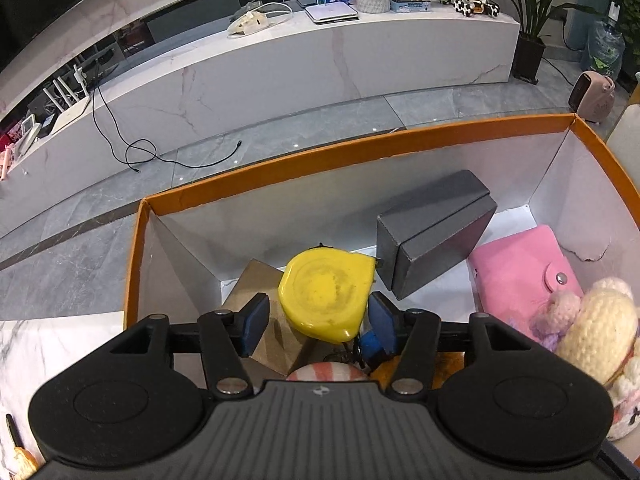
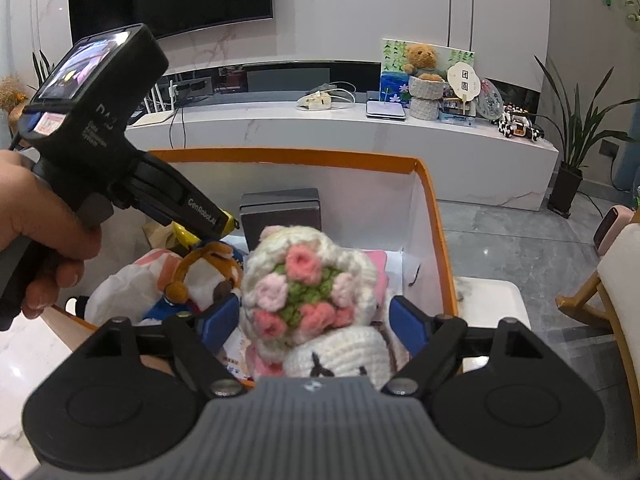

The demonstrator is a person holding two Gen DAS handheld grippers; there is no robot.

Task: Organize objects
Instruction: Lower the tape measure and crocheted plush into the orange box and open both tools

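the left hand-held gripper hung over the orange-rimmed box, its two blue pads spread apart; one yellow tape measure sat between them, and whether they touched it could not be told. ahead of it and to the right lay one dark grey case, further right one pink wallet. the right hand-held gripper stood with its jaws wide around one crocheted doll without pressing it. to its left sat one tiger plush inside the same box.
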